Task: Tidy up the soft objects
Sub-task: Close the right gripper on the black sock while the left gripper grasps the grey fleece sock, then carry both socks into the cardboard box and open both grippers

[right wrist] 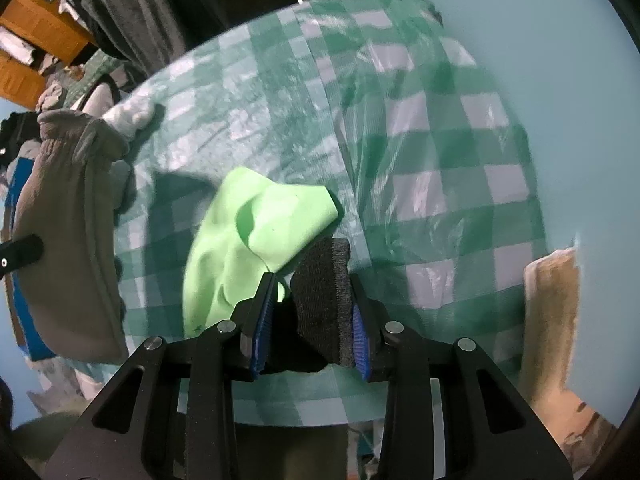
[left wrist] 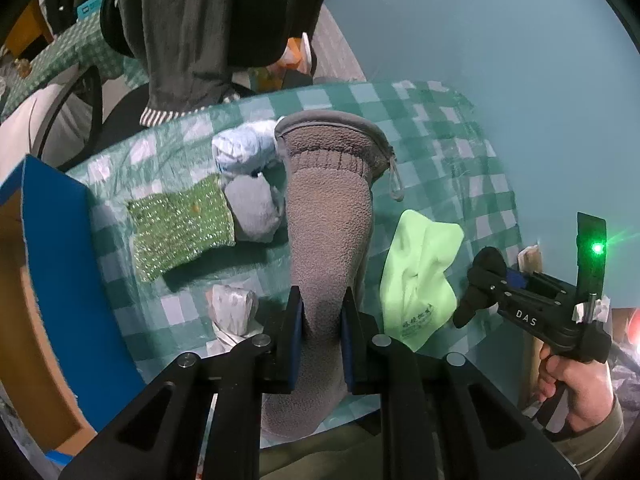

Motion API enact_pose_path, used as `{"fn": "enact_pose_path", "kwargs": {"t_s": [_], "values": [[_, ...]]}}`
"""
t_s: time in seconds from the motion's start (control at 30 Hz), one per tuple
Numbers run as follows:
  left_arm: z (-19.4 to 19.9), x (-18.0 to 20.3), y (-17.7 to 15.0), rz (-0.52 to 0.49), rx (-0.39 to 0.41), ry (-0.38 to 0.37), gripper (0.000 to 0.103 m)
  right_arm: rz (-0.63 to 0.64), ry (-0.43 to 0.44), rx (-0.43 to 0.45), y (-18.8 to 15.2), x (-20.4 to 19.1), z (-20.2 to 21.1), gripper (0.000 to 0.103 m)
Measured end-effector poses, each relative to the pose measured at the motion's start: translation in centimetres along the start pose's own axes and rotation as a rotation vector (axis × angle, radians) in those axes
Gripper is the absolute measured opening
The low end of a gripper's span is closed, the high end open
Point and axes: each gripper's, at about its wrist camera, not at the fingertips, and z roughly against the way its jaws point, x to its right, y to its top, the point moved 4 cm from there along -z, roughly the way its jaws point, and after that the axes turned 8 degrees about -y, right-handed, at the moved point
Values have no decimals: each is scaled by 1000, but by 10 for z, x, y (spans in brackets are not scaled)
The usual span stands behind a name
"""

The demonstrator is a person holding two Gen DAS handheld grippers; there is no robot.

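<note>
Grey fleece pouch (left wrist: 328, 240) is being pinched near its closed bottom end by the left gripper (left wrist: 320, 336), both pads pressed into the fabric; the zippered mouth is pointing away, over the green-checked tablecloth (left wrist: 452, 148). Likely being lifted clear, though contact at the far end cannot be told. The pouch is reading as light, soft and floppy: it is expected to sag and swing, so a hold nearer the middle or the stitched rim would be steadier. Fleece is giving good friction, slip judged unlikely.

Dark grey knit piece (right wrist: 326, 300), probably a sock or foam block, is being clamped by the right gripper (right wrist: 312, 320); jaws closed on it. It is being held just above the lime-green cloth (right wrist: 256, 240), which is lying crumpled and thin on the table, best taken at a raised fold.

Still waiting on the table: glittery green scrubber (left wrist: 180, 232), pale blue bundle (left wrist: 244, 152), grey bundle (left wrist: 256, 212), white wad (left wrist: 232, 308). Blue-edged box (left wrist: 52, 272) is sitting left, presumably the bin.
</note>
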Motion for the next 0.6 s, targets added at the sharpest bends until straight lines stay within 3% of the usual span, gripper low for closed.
{"fn": "enact_pose_path", "kwargs": {"t_s": [0.6], "values": [[46, 6, 1, -81, 74, 33, 15, 178, -15, 125, 22, -50, 74, 33]]}}
